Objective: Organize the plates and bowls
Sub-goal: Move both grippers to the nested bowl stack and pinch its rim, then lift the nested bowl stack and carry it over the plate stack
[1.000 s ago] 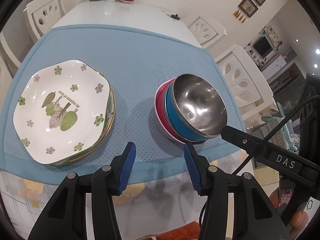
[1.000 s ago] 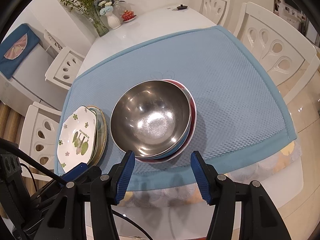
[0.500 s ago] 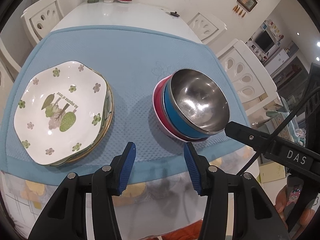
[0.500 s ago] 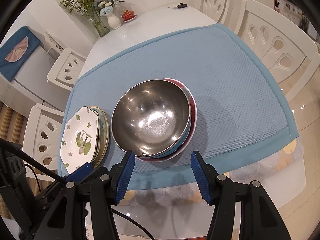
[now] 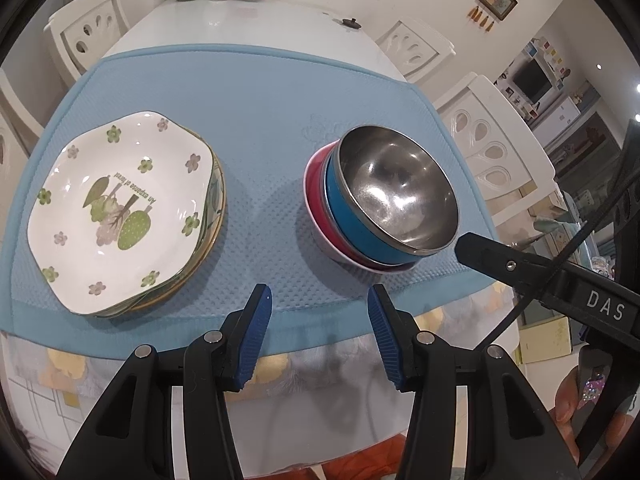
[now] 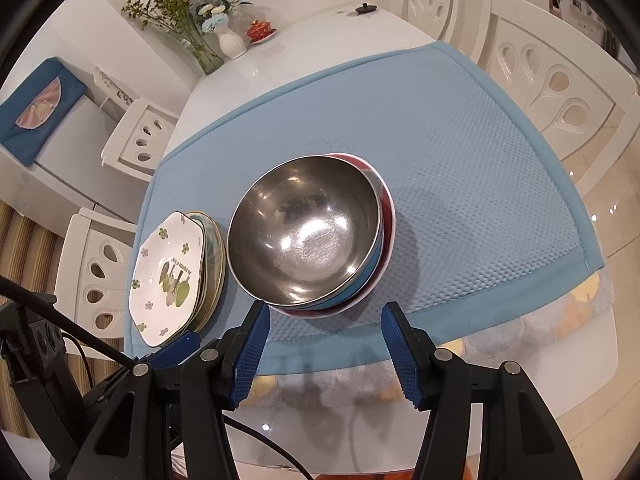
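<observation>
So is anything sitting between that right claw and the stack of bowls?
Nothing visible. The right claw hangs open just short of the bowl stack, with only bare blue mat between them. The plates sit off to the side, clear of that path.

White capitals reading "DAS" stand on the black plastic arm of the right gripper [image 5: 460,246], seen at the right edge of the left wrist view. On the white, flower-patterned ceramic plate [image 5: 120,216] atop the left-hand stack, a small line of print appears upside down, reading "An expanse of forest", just above its painted green trees.
</observation>
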Available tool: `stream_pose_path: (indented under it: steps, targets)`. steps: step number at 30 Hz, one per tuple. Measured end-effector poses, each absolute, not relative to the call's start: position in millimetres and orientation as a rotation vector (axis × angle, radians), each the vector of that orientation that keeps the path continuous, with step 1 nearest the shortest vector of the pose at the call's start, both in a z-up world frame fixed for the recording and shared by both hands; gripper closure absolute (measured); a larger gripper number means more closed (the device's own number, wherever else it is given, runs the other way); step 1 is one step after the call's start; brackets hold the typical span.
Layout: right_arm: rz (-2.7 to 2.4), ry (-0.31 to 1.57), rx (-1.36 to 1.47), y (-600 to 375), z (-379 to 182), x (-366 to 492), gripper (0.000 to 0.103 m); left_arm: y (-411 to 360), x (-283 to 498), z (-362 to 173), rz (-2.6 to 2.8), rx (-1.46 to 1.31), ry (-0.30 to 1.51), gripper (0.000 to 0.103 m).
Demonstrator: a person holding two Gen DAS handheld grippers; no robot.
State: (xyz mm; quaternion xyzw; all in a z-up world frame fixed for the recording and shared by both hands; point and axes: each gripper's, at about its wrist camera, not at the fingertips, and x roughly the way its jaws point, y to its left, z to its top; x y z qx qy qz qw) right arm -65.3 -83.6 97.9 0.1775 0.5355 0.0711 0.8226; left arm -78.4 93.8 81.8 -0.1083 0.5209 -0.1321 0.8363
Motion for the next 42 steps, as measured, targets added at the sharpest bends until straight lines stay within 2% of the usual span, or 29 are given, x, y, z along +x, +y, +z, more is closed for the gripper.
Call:
stream_pose_path:
  steps: [22,26,42]
  targets:
    - [0.088,1.056,0.444,-113,110,-77,0.047,84,-91,101,-0.272,-0.187,0.991,0.055]
    - [0.100,1.059,0.439,-116,111,-71,0.047,81,-87,109,-0.289,-0.224,0.960,0.044]
    - [0.204,1.117,0.426,-136,103,-23,0.047,58,-45,109,-0.219,-0.244,1.035,0.043]
